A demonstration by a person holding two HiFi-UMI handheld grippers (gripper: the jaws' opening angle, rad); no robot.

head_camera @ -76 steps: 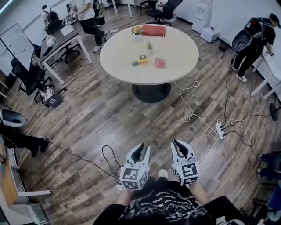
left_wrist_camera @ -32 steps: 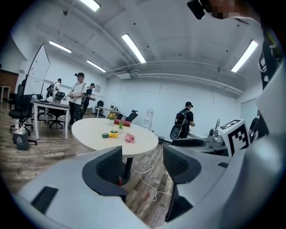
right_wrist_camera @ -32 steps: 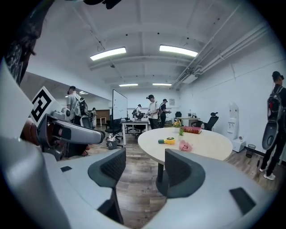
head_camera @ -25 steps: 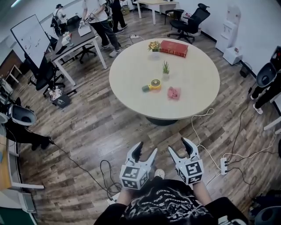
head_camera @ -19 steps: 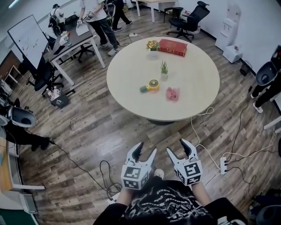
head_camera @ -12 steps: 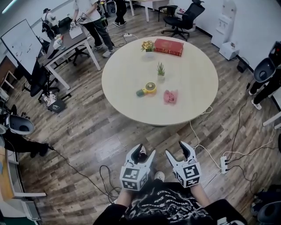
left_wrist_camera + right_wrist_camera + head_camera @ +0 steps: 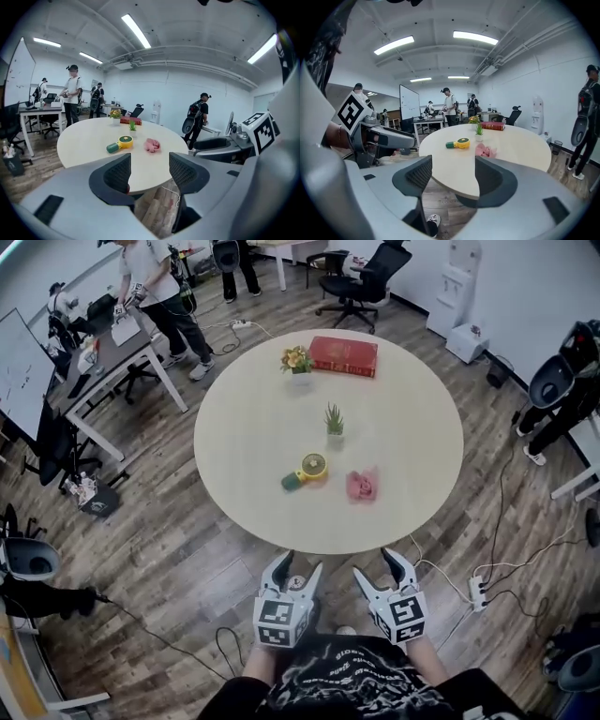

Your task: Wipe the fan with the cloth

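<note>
A small yellow fan [image 7: 306, 471] with a green handle lies flat on the round beige table [image 7: 253, 409]. To its right lies a crumpled pink cloth [image 7: 361, 486]. Both grippers hover over the floor just short of the table's near edge, apart from fan and cloth. My left gripper [image 7: 297, 568] is open and empty; its jaws have just narrowed slightly. My right gripper [image 7: 377, 565] is open and empty too. Past the left gripper [image 7: 150, 161] the left gripper view shows the fan [image 7: 121, 143] and cloth [image 7: 151, 145]. The right gripper view shows the same fan [image 7: 458, 144] and cloth [image 7: 485, 150] beyond the right gripper [image 7: 452, 168].
A red book [image 7: 343, 356], a flower pot [image 7: 297, 360] and a small green plant [image 7: 334, 420] stand on the table's far half. A power strip [image 7: 479, 592] with cables lies on the floor at right. People, desks and office chairs [image 7: 361, 273] ring the room.
I have walked up to the table: it now fills the middle of the head view. Both grippers came forward to just short of its near edge, still empty.
</note>
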